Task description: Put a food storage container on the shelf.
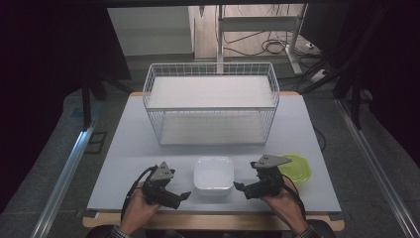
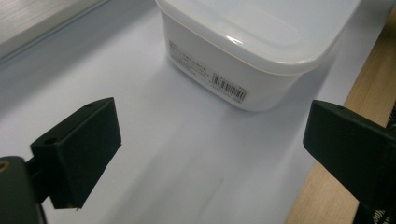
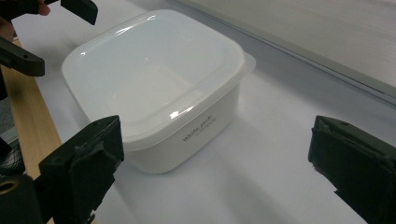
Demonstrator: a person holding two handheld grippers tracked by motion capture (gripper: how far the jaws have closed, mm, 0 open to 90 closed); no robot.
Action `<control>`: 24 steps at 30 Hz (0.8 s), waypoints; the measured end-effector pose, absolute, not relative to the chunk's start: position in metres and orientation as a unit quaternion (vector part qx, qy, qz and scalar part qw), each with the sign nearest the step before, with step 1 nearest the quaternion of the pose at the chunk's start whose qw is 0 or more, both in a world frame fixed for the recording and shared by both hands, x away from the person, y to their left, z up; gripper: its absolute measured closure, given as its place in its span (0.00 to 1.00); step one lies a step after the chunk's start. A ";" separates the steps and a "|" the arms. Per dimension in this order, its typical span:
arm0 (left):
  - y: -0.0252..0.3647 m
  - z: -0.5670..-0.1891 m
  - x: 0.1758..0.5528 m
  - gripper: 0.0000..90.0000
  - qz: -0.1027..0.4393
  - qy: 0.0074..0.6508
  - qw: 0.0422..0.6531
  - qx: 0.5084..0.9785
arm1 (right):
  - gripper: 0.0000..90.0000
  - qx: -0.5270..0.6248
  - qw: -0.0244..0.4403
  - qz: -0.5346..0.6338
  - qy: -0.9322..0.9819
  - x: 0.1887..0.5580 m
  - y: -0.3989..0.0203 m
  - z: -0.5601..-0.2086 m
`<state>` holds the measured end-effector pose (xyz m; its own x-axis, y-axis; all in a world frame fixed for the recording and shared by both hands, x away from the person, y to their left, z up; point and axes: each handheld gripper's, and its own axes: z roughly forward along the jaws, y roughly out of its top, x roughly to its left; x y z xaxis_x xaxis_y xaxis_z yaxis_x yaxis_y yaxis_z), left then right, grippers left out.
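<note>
A white square plastic container (image 1: 213, 174) with its clear lid on sits near the table's front edge, between my two grippers. My left gripper (image 1: 181, 197) is just left of it, pointing at its side, jaws wide apart and empty. In the left gripper view the container (image 2: 252, 42) lies ahead of the open left gripper (image 2: 210, 140), apart from both jaws. My right gripper (image 1: 241, 190) stands just right of the container, also open and empty. In the right gripper view the container (image 3: 154, 79) lies ahead and to the left of the right gripper (image 3: 215, 158).
A white wire basket (image 1: 211, 101) with a shelf board stands at the back of the pale mat (image 1: 129, 163). A green round lid or plate (image 1: 297, 167) lies behind my right hand. The wooden table edge (image 1: 213, 221) runs close along the front.
</note>
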<state>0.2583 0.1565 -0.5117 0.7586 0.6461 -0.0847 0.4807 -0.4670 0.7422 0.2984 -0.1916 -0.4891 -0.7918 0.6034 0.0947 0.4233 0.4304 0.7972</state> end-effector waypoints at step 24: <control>0.138 -0.502 0.295 0.10 0.032 0.328 0.437 0.837 | 0.14 0.313 0.044 0.420 0.851 0.308 -0.170 -0.486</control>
